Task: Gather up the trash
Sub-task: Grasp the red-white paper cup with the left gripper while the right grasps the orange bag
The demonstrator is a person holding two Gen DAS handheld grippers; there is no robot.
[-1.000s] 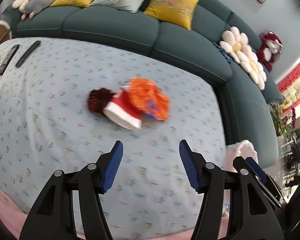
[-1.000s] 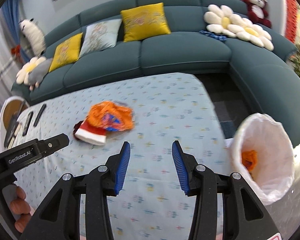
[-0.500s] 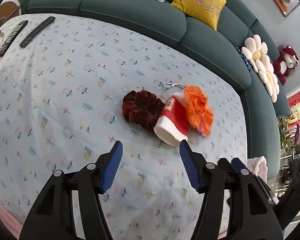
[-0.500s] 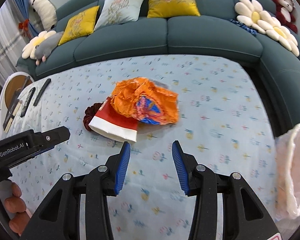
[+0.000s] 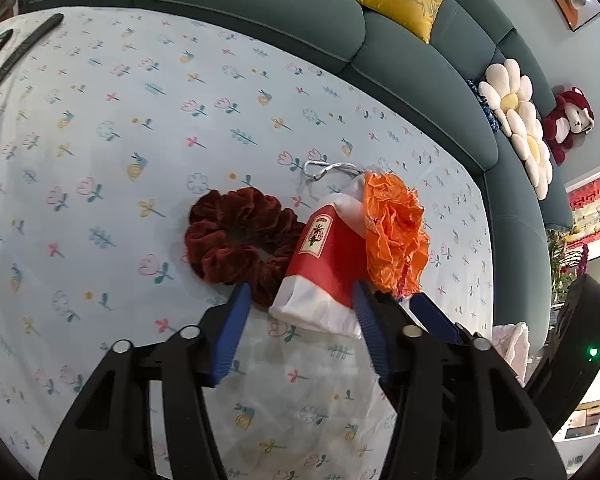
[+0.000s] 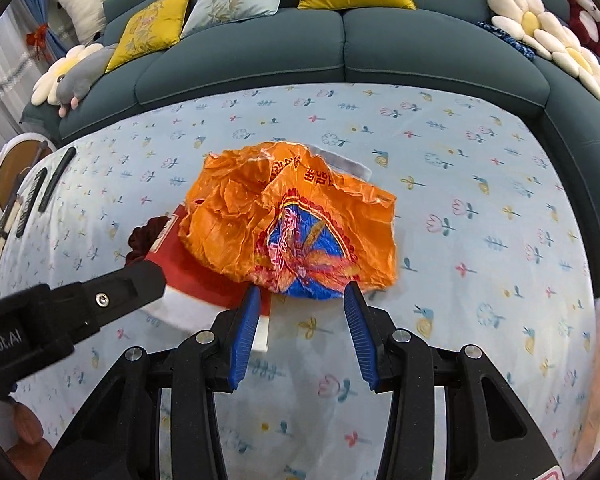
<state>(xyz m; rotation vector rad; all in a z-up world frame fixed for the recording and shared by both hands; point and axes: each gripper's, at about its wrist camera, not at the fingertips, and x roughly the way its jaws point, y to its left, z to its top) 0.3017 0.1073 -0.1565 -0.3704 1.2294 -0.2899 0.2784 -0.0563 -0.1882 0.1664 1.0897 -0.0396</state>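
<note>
A crumpled orange plastic wrapper (image 6: 296,224) lies on the flowered tablecloth, partly over a red and white paper bag (image 6: 204,284). My right gripper (image 6: 300,300) is open, its blue pads at the wrapper's near edge. In the left wrist view my left gripper (image 5: 300,300) is open, its pads on either side of the near end of the red and white bag (image 5: 320,264). The orange wrapper (image 5: 396,232) lies right of the bag. A dark red velvet scrunchie (image 5: 236,240) lies left of it, touching it.
A teal sofa (image 6: 340,52) with yellow and grey cushions curves round the far side of the table. Remote controls (image 6: 32,196) lie at the table's left end. The white trash bag (image 5: 508,340) shows at the right edge. The left gripper's body (image 6: 72,312) reaches in at left.
Both grippers have moved forward and down to the pile. The left now straddles the red bag's end and the right has reached the wrapper's edge. Both stay open.
</note>
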